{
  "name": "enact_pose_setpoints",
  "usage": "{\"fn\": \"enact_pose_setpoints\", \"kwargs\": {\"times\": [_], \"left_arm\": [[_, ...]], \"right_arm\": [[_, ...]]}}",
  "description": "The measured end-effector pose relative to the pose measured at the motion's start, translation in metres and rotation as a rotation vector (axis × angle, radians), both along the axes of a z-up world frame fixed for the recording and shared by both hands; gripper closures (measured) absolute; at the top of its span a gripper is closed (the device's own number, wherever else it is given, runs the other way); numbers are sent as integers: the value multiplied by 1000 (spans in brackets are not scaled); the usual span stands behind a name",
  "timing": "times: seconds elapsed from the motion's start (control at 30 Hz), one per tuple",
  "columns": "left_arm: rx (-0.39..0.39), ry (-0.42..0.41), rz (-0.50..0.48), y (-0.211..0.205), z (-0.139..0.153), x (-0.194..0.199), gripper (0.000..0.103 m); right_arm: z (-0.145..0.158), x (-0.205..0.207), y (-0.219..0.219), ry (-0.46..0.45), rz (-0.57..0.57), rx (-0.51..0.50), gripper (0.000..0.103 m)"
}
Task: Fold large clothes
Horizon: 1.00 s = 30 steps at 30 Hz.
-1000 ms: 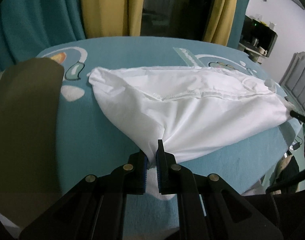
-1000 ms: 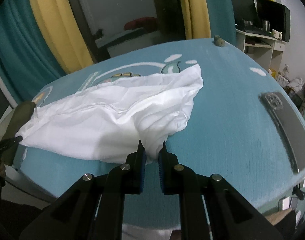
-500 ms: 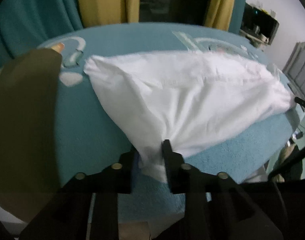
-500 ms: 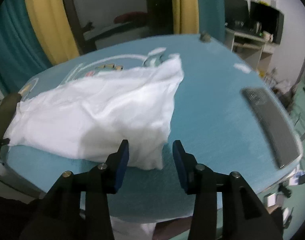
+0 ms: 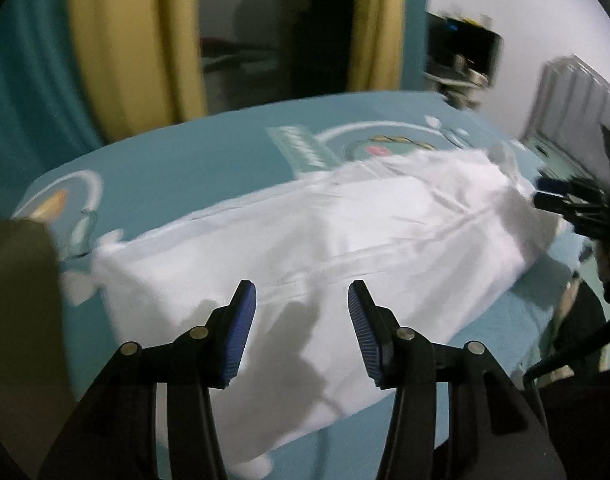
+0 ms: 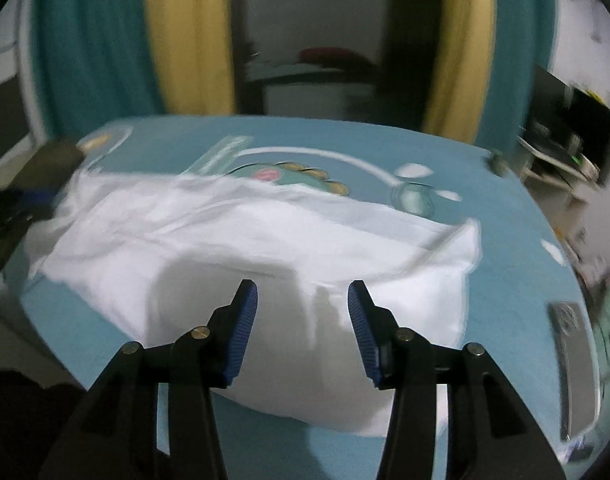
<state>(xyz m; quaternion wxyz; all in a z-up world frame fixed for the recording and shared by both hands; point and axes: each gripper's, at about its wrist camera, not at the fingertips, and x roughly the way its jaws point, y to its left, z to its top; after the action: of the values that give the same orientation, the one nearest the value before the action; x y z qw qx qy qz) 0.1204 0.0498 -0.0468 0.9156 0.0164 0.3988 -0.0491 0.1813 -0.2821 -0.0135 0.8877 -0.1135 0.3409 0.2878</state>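
A white garment (image 5: 345, 248) lies folded lengthwise on the teal printed table cover (image 5: 209, 168). In the left wrist view my left gripper (image 5: 301, 300) hovers above the garment's near edge, its jaws still opening, with nothing between the blue pads (image 5: 241, 328). The right gripper (image 5: 545, 194) shows at the garment's far right end. In the right wrist view the same white garment (image 6: 265, 248) spreads below my right gripper (image 6: 303, 300), which stands open and empty above the cloth. The left gripper (image 6: 25, 200) appears at the far left end.
An olive-brown chair back (image 5: 21, 320) stands at the left of the table. Teal and yellow curtains (image 5: 117, 48) hang behind, around a dark window. A grey flat device (image 6: 573, 344) lies near the table's right edge. A shelf with clutter (image 6: 565, 148) stands on the right.
Both grippers were shut on the garment's near corners; both have let go, opened wide and lifted away over the cloth. The garment now lies flat on the table.
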Motion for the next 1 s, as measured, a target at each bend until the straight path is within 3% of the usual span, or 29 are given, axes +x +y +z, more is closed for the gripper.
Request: {"fn": "enact_pose_setpoints", "kwargs": {"times": [0.3,0.57,0.7,0.77,0.87,1.0], "left_arm": [[52,60,-55,-18,-25,30,52],[33,63,-78,-14,-28,37,52],[-17,16,-82,-10,-17,36,68],[-33,20,-77,-7,-17,40,68],[-38,37,-75,-3,-22,47,70],[-69,38,-90,2,-21,58,84]], "right_arm": [[-13,2,36,-27,79,-114,56],[-11,15,38,-15,79,-55,57],[-7,22,40,-6,78,-22,84],[-5,27,37,12,64,31,93],[-2,36,34,25,41,82,99],[4,50,34,22,24,105,101]]}}
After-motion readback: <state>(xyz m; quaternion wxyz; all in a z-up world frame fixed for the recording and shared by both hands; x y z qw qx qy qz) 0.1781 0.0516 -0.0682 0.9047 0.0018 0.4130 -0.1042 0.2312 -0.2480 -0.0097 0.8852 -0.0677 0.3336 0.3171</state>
